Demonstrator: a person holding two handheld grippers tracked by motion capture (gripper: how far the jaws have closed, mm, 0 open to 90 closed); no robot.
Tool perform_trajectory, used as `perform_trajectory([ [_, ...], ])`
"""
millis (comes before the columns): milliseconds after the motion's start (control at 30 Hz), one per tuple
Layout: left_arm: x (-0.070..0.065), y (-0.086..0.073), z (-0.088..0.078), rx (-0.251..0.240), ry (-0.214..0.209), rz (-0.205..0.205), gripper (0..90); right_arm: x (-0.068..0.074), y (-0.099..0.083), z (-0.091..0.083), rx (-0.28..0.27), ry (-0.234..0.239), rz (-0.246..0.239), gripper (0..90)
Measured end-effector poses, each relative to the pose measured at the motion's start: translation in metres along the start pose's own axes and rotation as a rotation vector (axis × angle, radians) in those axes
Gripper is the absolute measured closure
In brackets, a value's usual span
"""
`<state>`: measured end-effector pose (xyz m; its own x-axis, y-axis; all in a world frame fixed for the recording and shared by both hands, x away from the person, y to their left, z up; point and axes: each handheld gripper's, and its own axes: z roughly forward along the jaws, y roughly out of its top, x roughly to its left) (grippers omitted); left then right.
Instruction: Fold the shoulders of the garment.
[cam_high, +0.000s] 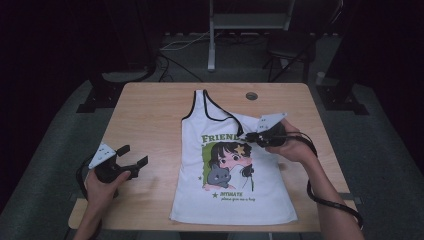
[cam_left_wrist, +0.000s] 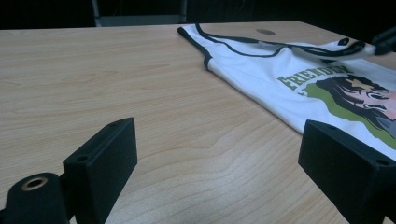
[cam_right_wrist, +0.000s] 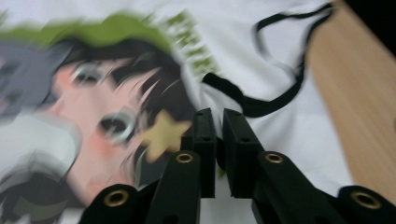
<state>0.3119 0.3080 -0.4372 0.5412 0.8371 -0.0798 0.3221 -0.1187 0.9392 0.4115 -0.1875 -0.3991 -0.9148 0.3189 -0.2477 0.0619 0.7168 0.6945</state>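
Wooden table (cam_high: 150, 115) under white tank top (cam_high: 230, 200)

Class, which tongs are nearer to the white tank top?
Right. The right tongs are over the tank top, shut on its strap; the left tongs rest open on bare table beside it.

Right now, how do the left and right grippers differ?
Left gripper: jaws wide apart with nothing between them. Right gripper: jaws nearly shut, pinching the white tank top by its right strap.
Left gripper sits over bare wooden table, beside the top. Right gripper sits over the top's printed front.
Both are hand-held, with black jaws and a grey plate on top.
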Motion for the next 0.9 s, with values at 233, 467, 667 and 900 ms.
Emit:
perform_trajectory([
  [233, 0.000, 0.000, 0.000, 0.004, -0.001, -0.003, 11.6, 0.001, -0.009, -0.005, -0.008, 0.005, 0.006, 58.4],
  [467, 0.000, 0.000, 0.000, 0.004, -0.002, -0.003, 11.6, -0.004, -0.017, 0.002, -0.098, -0.027, 0.183, 52.7],
  [667, 0.000, 0.000, 0.000, 0.001, -0.003, 0.000, 11.6, 0.002, -0.021, 0.027, -0.103, 0.096, 0.275, 50.8],
  [900, 0.000, 0.000, 0.000, 0.002, -0.005, 0.000, 11.6, 0.000, -0.026, 0.033, -0.093, 0.142, 0.339, 46.0],
])
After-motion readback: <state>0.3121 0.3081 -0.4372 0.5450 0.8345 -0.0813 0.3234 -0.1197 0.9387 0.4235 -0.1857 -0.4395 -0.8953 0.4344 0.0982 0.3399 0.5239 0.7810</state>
